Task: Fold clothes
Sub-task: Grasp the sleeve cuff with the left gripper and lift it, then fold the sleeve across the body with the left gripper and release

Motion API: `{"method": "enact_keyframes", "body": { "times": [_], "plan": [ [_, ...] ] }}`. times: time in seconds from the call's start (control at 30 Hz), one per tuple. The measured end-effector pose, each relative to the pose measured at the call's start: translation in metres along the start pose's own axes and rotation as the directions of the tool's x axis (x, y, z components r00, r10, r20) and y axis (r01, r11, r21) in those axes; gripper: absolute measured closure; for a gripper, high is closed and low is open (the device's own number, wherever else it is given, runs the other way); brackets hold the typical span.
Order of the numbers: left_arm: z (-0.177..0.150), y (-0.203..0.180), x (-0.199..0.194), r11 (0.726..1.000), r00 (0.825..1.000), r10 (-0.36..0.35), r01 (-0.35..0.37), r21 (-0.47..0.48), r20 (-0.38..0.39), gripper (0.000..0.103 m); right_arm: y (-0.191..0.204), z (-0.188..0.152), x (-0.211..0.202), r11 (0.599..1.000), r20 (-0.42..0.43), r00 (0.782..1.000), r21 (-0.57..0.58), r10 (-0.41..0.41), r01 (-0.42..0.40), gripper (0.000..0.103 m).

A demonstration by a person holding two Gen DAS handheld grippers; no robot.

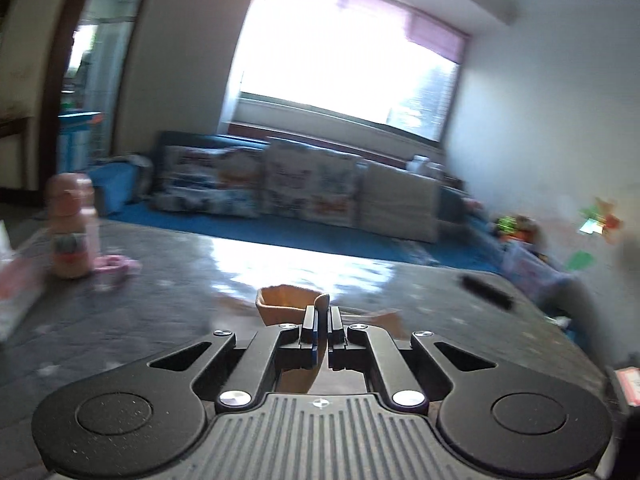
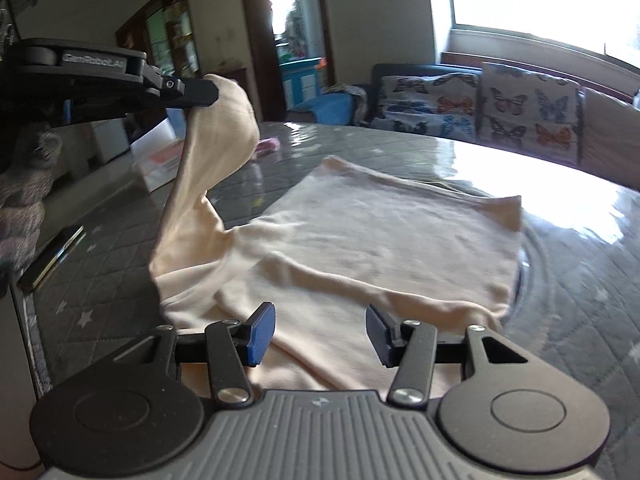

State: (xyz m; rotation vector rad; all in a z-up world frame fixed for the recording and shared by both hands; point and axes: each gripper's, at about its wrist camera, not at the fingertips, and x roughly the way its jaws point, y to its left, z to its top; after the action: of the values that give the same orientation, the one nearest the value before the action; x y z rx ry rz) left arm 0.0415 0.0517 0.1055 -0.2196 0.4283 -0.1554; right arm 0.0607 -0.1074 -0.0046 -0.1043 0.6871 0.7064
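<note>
Sunlight from the big window glares off my dark quilted table (image 2: 120,240), with a butterfly-print sofa (image 2: 480,108) along the far wall. Spread across the middle of the right wrist view lies the peach garment (image 2: 380,232), mostly flat but with a ridge of wrinkles running toward the lower right.

My left gripper (image 2: 208,92), at the upper left of that frame, is clenched on one corner of the garment and holds it lifted well above the table, so the cloth hangs down in a twisted column to the rest. In its own view, that gripper (image 1: 323,320) shows its jaws pressed together with a tan fold poking out between them. My right gripper (image 2: 320,332) hangs released at the bottom centre, jaws wide, just above the near edge of the cloth and gripping nothing.

I judge a fold is in hand: one corner is raised to be carried across. Next I would need the right gripper to pinch the near edge so both lift evenly.

A pink bottle (image 1: 72,224) at the left is blurred. Whether the cloth is a shirt or something else I cannot tell, and its near edge is hidden under my right gripper.
</note>
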Motion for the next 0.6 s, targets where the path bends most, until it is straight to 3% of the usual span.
{"method": "enact_keyframes", "body": {
  "times": [0.17, 0.4, 0.47, 0.5, 0.6],
  "plan": [
    [-0.011, -0.034, 0.021, 0.988, 0.987, -0.148, 0.150, 0.027, -0.071, 0.098, -0.020, -0.007, -0.008, 0.998, 0.003, 0.999, 0.049, -0.036, 0.036, 0.052],
    [-0.032, -0.038, 0.027, 0.980, 0.970, -0.183, 0.194, 0.053, -0.162, 0.091, -0.036, -0.017, -0.013, 0.994, -0.018, 0.998, 0.088, -0.067, 0.068, 0.052],
    [-0.038, -0.038, 0.029, 0.977, 0.964, -0.191, 0.205, 0.059, -0.186, 0.073, -0.037, -0.020, -0.015, 0.994, -0.023, 0.998, 0.091, -0.066, 0.068, 0.052],
    [-0.039, -0.031, 0.027, 0.979, 0.966, -0.183, 0.196, 0.058, -0.183, 0.069, -0.037, -0.021, -0.016, 0.993, -0.028, 0.998, 0.092, -0.064, 0.067, 0.052],
    [-0.047, -0.012, 0.021, 0.988, 0.973, -0.124, 0.140, 0.072, -0.193, 0.068, -0.037, -0.023, -0.021, 0.993, -0.030, 0.997, 0.095, -0.065, 0.068, 0.052]
  ]
}}
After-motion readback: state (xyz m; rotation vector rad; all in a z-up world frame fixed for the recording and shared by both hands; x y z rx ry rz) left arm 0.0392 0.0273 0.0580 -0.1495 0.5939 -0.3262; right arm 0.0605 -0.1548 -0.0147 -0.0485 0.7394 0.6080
